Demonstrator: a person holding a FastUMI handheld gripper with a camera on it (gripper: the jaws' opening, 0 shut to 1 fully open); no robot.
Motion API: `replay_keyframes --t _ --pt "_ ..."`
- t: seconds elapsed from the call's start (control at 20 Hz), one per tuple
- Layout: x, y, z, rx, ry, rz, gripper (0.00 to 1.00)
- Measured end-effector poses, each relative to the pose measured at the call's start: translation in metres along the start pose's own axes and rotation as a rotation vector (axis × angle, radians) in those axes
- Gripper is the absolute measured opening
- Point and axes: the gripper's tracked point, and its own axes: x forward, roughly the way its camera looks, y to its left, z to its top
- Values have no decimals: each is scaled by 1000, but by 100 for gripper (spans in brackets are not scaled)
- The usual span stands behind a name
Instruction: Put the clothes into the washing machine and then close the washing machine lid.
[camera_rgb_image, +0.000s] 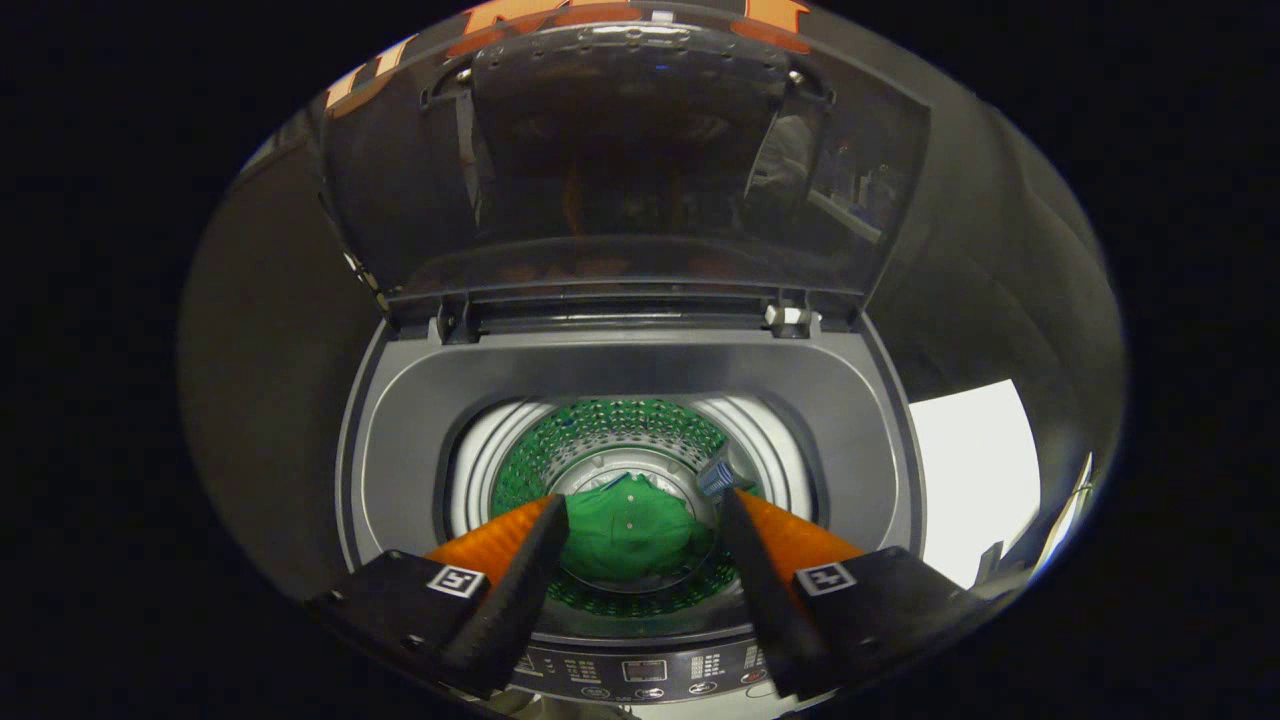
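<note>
So, from the gripper view: the claw (640, 520) is hanging over the open mouth of the washing machine (640, 370), fingers spread wide apart with nothing between them, so it's not pinching anything right now; looking down between the fingers you can see the green clothes (625, 535) lying at the bottom of the drum (610, 425), bunched up more or less in the middle, well below the fingertips; there's also a small grey-blue bit (722, 472) near the right finger at the drum's edge, can't really tell if that's a machine part or something else; the lid (620, 160) is standing fully up at the back, hinged behind the tub opening, dark and see-through; the control panel (645, 675) sits just under the fingers at the near edge; so my read is the first half is pretty much done, clothes are in, assuming there's no more laundry waiting somewhere outside what I can see; what's left is the lid, which hasn't been touched down at all; next thing would be reaching up and back to catch that lid's top edge and swing it forward over the opening.
</note>
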Motion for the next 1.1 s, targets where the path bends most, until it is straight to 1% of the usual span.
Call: replay_keyframes --t 0.1,0.45,0.75,0.95,1.1 --pt "-11 -4 2 13 -12 -6 100" --pt "-64 -11 19 42 -57 26 100" --pt "-125 -23 68 90 -153 31 100" --pt "-169 -33 108 95 -241 41 100" --pt "-190 -43 137 89 -300 28 100"
